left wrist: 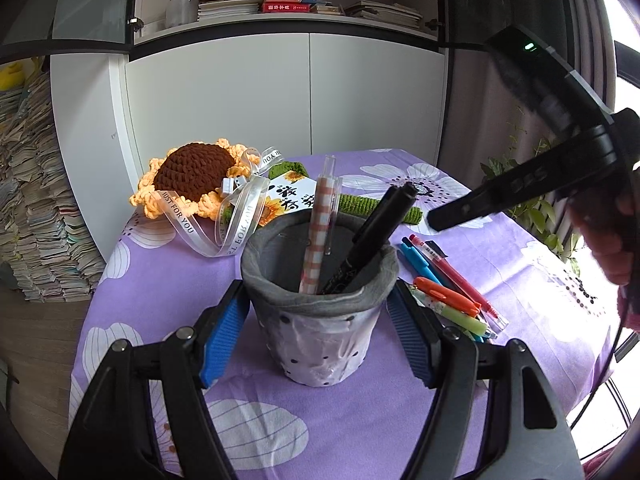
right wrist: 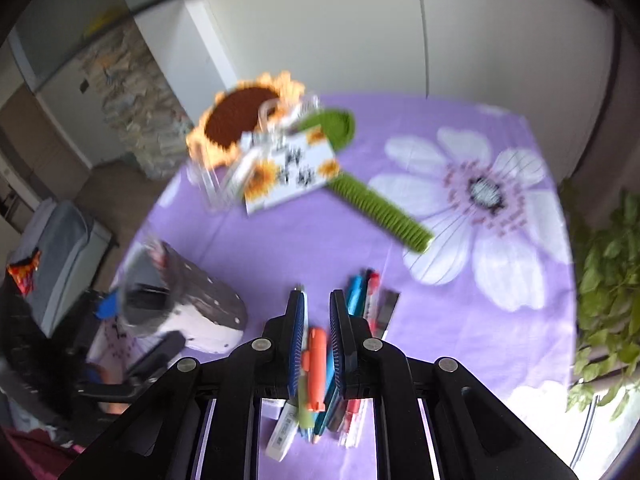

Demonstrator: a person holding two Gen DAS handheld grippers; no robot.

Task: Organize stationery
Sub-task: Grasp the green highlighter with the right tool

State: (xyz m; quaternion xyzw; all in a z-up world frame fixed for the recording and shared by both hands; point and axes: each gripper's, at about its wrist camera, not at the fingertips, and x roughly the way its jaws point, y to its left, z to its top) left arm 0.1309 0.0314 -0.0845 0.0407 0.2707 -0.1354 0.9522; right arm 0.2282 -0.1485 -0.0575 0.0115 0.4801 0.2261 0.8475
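A grey dotted pen holder (left wrist: 320, 344) stands on the purple flowered tablecloth (left wrist: 168, 280), and my left gripper (left wrist: 317, 292) is shut on it, a blue pad pressing each side. A checked orange-white pen (left wrist: 316, 240) and black markers (left wrist: 376, 232) stick out of the holder. Loose pens lie to its right: orange (left wrist: 444, 294), red (left wrist: 452, 268), blue (left wrist: 420, 260) and a green highlighter (left wrist: 464, 318). My right gripper (right wrist: 317, 296) hovers over this pile with its pads nearly together and nothing held; the orange pen (right wrist: 314, 360) shows through the slit. The right wrist view is blurred.
A crochet sunflower (left wrist: 192, 172) with a ribbon, a green stem (right wrist: 376, 208) and a printed card (left wrist: 288, 196) lies at the back of the table. A white eraser (right wrist: 282, 436) lies by the pens. A potted plant (right wrist: 608, 280) stands past the right edge. White cupboards (left wrist: 280, 92) stand behind.
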